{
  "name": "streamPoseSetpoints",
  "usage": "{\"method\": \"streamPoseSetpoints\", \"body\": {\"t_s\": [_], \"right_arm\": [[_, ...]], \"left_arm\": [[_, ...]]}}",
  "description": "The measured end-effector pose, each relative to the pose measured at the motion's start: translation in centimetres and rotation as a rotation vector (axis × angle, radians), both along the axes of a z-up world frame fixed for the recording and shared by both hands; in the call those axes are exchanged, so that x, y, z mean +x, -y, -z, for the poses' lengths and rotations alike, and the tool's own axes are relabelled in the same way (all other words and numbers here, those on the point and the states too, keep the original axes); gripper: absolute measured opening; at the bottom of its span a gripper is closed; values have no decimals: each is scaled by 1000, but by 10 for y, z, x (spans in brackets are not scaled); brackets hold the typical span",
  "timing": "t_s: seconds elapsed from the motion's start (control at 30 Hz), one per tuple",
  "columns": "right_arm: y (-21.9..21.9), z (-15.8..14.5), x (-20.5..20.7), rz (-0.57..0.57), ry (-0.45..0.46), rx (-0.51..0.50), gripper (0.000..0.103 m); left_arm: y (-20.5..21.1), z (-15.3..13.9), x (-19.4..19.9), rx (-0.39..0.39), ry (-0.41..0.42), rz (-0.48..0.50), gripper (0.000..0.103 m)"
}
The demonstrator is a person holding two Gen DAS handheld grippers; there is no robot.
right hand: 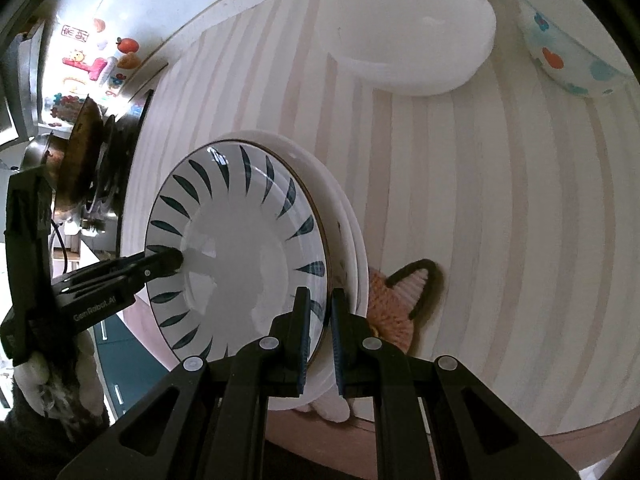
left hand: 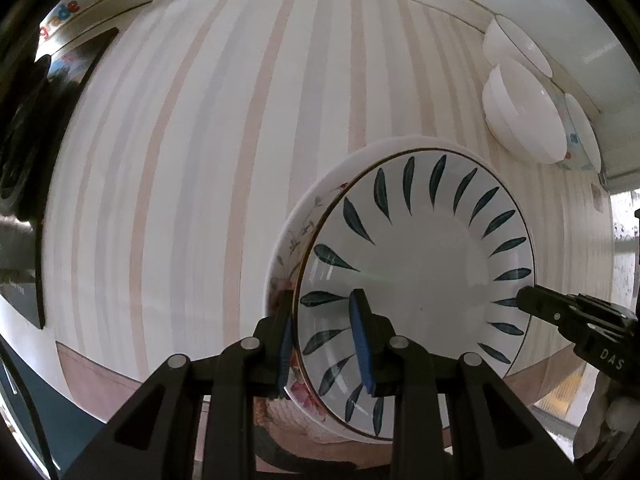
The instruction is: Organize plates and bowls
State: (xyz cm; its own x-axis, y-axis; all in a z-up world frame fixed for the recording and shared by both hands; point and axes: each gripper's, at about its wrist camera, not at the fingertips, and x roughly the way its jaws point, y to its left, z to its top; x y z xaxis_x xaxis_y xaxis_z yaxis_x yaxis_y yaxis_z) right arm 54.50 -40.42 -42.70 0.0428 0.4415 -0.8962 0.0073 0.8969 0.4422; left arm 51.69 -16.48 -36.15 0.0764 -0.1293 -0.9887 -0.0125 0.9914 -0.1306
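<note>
A leaf-pattern plate (left hand: 420,280) lies on top of a floral-rimmed white plate (left hand: 296,236) on the striped tablecloth. My left gripper (left hand: 326,344) is shut on the rims of the plate stack at its near edge. The right gripper (left hand: 532,300) holds the opposite rim. In the right wrist view my right gripper (right hand: 320,340) is shut on the edge of the leaf plate (right hand: 240,256) and the white plates (right hand: 352,248) under it, and the left gripper (right hand: 168,260) grips the far side. White bowls (left hand: 520,112) sit far right.
A wide white bowl (right hand: 408,28) and a dotted bowl (right hand: 568,36) stand at the back of the table. A knitted orange coaster (right hand: 396,296) lies beside the stack. A stove with pans (right hand: 84,160) is left of the table.
</note>
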Motion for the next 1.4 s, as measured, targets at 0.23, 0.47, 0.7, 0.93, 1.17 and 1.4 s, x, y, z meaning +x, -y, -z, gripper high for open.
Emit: {"method": "streamPoseSetpoints", "body": {"t_s": [0.23, 0.47, 0.7, 0.93, 1.17, 1.4], "right_arm": [[-1, -1, 6, -18, 9, 13, 11], [2, -3, 3, 16, -11, 24, 12], [2, -8, 3, 51, -15, 13, 14], [-6, -16, 0, 56, 11, -52, 14], [-18, -49, -23, 31, 98, -120, 14], [-31, -116, -75, 36, 206, -118, 14]], "left_arm": [[5, 3, -9, 6, 6, -32, 24], [-4, 7, -12, 10, 5, -47, 24], [1, 8, -11, 30, 12, -58, 24], [0, -1, -21, 53, 46, -74, 24], [8, -53, -62, 83, 151, -45, 24], [9, -125, -116, 52, 262, 3, 24]]}}
